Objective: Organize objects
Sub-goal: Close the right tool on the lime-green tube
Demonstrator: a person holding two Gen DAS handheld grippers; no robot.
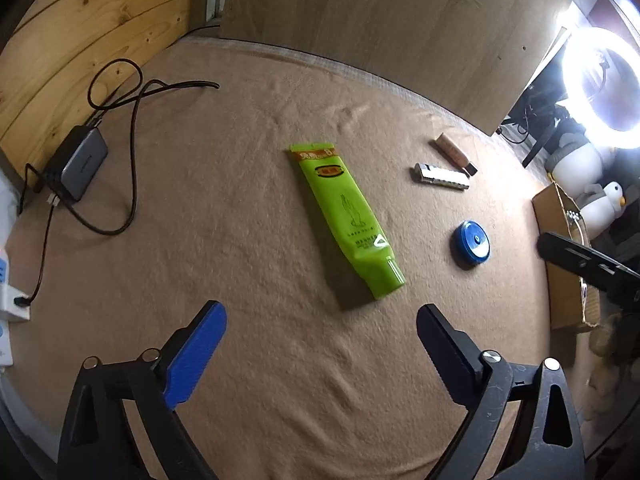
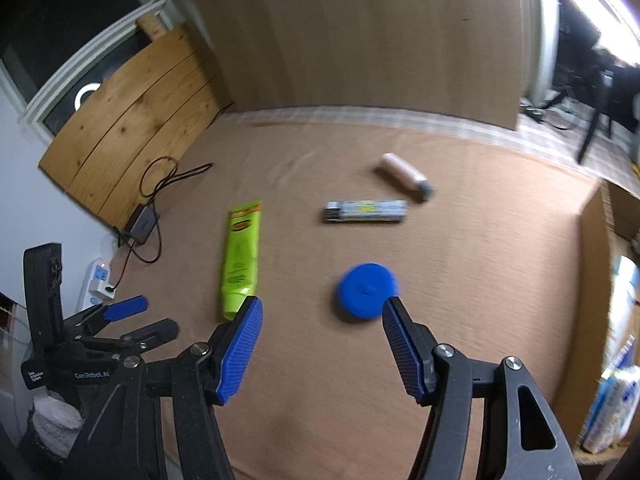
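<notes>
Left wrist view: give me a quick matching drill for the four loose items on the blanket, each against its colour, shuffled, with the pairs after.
Things:
1. tube
2. round container
3. harmonica
4. small bottle

Colours:
A. blue
B. beige with a dark cap
C. lime green
D. silver

Pairs: 1-C, 2-A, 3-D, 4-B

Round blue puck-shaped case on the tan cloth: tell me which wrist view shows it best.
The left wrist view. There the round blue puck-shaped case is sharp, with its lighter lid and centre dot clear. In the right wrist view it looms larger but is motion-blurred, and the right gripper fingertip overlaps its edge.
</notes>
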